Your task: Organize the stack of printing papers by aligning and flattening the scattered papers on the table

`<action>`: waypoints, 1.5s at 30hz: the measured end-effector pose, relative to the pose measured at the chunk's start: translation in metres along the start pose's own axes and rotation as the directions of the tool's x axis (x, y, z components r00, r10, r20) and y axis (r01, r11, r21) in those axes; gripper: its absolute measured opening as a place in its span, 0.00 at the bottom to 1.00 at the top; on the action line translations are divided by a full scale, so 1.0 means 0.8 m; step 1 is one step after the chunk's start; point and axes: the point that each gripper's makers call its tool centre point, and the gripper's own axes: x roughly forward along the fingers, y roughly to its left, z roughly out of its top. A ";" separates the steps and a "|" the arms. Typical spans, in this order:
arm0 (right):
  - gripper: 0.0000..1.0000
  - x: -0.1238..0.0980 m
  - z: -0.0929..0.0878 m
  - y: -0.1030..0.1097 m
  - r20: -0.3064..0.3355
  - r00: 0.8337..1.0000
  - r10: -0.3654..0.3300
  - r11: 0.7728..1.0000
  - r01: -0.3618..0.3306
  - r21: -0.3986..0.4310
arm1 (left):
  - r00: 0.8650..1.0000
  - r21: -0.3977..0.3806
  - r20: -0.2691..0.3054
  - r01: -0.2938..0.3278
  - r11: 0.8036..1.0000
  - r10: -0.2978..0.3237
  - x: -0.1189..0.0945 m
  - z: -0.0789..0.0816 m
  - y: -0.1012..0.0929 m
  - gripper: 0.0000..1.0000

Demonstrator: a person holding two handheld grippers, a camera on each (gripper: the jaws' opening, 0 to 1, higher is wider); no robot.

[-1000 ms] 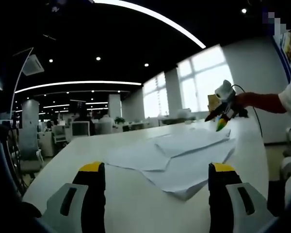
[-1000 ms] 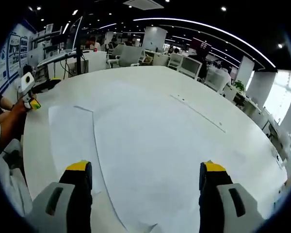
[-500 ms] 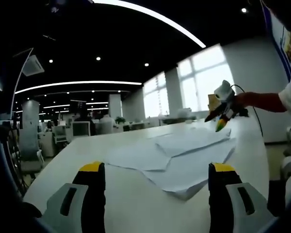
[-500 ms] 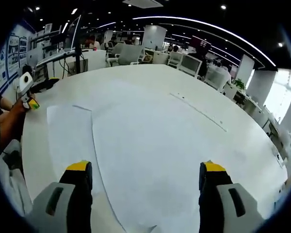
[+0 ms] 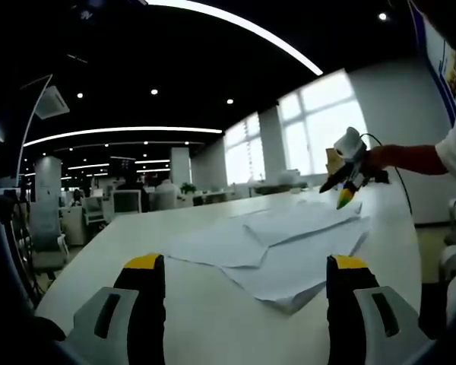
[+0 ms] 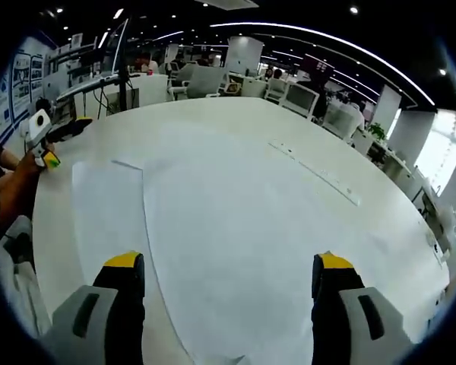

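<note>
Several white printing papers point(image 5: 289, 243) lie fanned out and skewed on the white table point(image 5: 175, 319). My left gripper point(image 5: 246, 304) is open, low over the table, a short way before the stack's near corner. In the left gripper view the right gripper point(image 5: 348, 173) hovers above the far end of the papers, in a person's hand. From the right gripper view, my right gripper point(image 6: 228, 304) is open above the broad sheets point(image 6: 235, 228), and one sheet point(image 6: 99, 205) sticks out to the left. The left gripper point(image 6: 42, 141) shows at the far left, in a hand.
The long white table point(image 6: 327, 152) has a cable strip point(image 6: 315, 173) running along its middle. Office chairs and monitors point(image 6: 289, 95) stand behind it. A person's arm point(image 5: 414, 158) reaches in from the right, and bright windows point(image 5: 319, 129) lie beyond.
The right gripper view has tilted slightly, so the table sits a little lower in it. The papers have not moved, and both grippers stay open.
</note>
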 end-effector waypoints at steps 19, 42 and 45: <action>0.86 0.011 -0.001 0.004 -0.023 1.000 0.016 1.000 -0.016 -0.001 | 1.000 -0.002 0.001 -0.002 1.000 0.002 0.000 0.001 0.001 0.90; 0.86 0.027 -0.006 0.002 -0.041 0.999 0.027 1.000 -0.027 0.002 | 1.000 -0.008 0.004 -0.002 1.000 0.002 0.000 0.000 0.002 0.90; 0.86 0.028 -0.007 0.003 -0.043 0.999 0.029 1.000 -0.029 0.001 | 1.000 -0.008 0.004 -0.002 1.000 0.002 0.000 0.000 0.002 0.90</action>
